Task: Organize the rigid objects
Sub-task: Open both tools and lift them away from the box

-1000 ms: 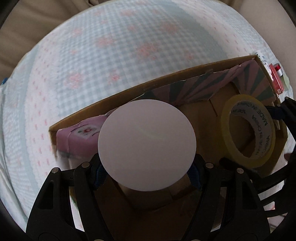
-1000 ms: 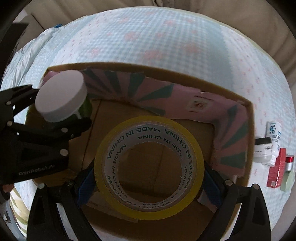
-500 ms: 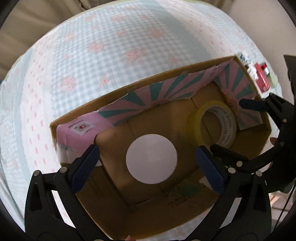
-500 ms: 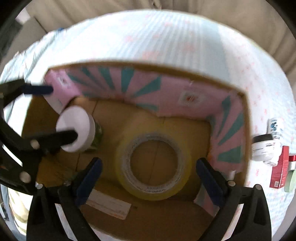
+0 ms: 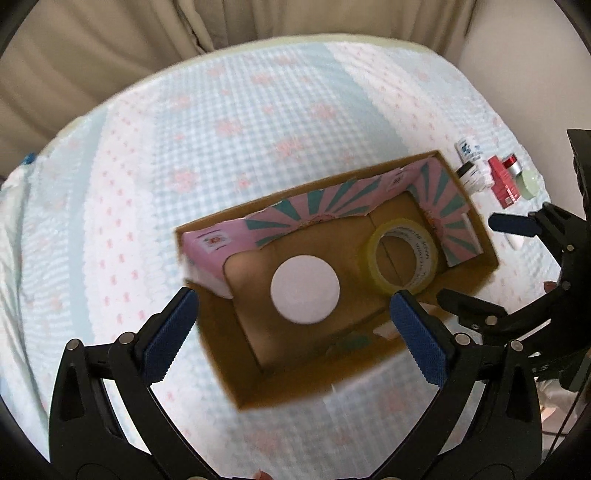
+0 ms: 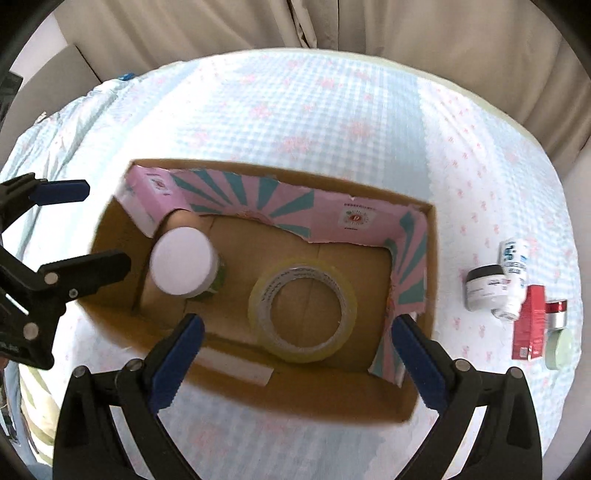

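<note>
An open cardboard box (image 5: pixel 476 236) (image 6: pixel 430 258) with a pink and teal liner sits on the checked cloth. Inside stand a white-lidded jar (image 5: pixel 304 290) (image 6: pixel 183 266) at the left and a yellow tape roll (image 5: pixel 402 258) (image 6: pixel 303 310) at the right. My left gripper (image 5: pixel 291 328) is open and empty, raised above the box over the jar. My right gripper (image 6: pixel 295 358) is open and empty, raised above the box over the tape roll. Each gripper shows at the edge of the other's view.
To the right of the box lie a small white jar (image 6: pixel 484 286), a white bottle (image 6: pixel 513 266), a red carton (image 6: pixel 530 321), a red-capped tube (image 6: pixel 556 314) and a pale green jar (image 6: pixel 559 347). Beige curtains (image 6: pixel 332 26) hang behind the bed.
Both grippers have opened, let go of the jar and the tape roll inside the box, and drawn back and up away from it.
</note>
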